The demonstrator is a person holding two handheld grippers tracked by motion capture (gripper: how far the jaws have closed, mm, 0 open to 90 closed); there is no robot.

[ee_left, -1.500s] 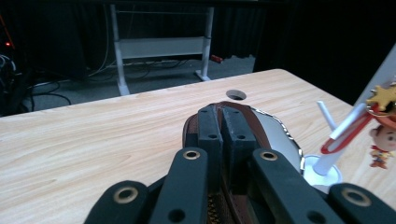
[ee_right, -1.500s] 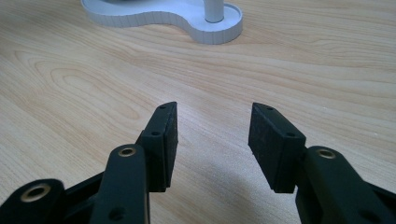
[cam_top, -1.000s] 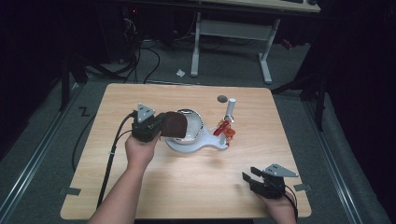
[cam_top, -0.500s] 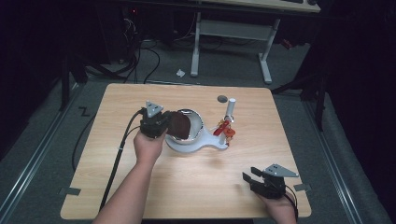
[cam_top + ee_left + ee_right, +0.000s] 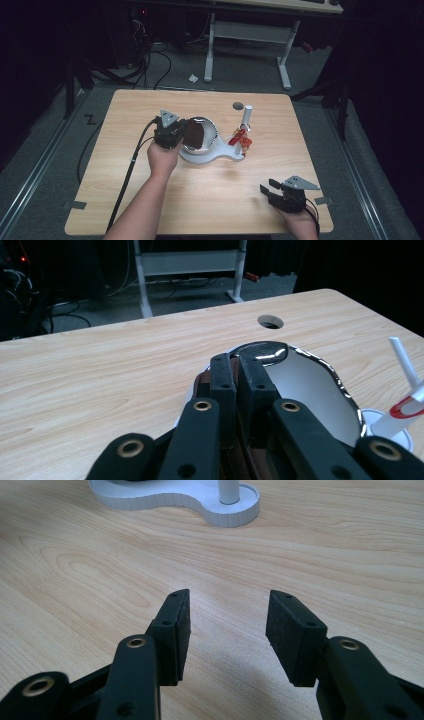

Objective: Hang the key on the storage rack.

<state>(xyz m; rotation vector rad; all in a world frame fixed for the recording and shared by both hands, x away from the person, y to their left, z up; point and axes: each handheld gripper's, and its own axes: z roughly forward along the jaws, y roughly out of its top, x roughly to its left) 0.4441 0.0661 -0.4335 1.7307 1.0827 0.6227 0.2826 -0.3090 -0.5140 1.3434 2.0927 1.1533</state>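
A: Dark room behind; light wooden table (image 5: 150, 200) with a round hole (image 5: 238, 106) near the far edge. What stands on it?

B: White base (image 5: 215, 156), long and rounded, near the middle. A shiny metal bowl (image 5: 206, 131) sits on its wider end; a white post (image 5: 246, 120) rises from the narrow end, with a red piece (image 5: 237, 138) partway up it.

A: Anything in the bowl?

B: Left gripper view – bowl (image 5: 310, 385) interior reads as bare reflective metal; cannot tell more. A dark brown piece (image 5: 192, 135) sits at the bowl's near-left rim, tilted across the opening.

A: Left gripper?

B: Left gripper (image 5: 176, 131), held in the left hand (image 5: 162, 157), is at that rim. Its own view shows the jaws nearly together with the brown piece (image 5: 202, 385) pinched between them – gripping it, as far as I can see.

A: Right gripper?

B: Right gripper (image 5: 272, 190) rests low at the near right corner, well apart from the base. Jaws spread wide, bare table between them; the base (image 5: 200, 502) lies ahead in its view
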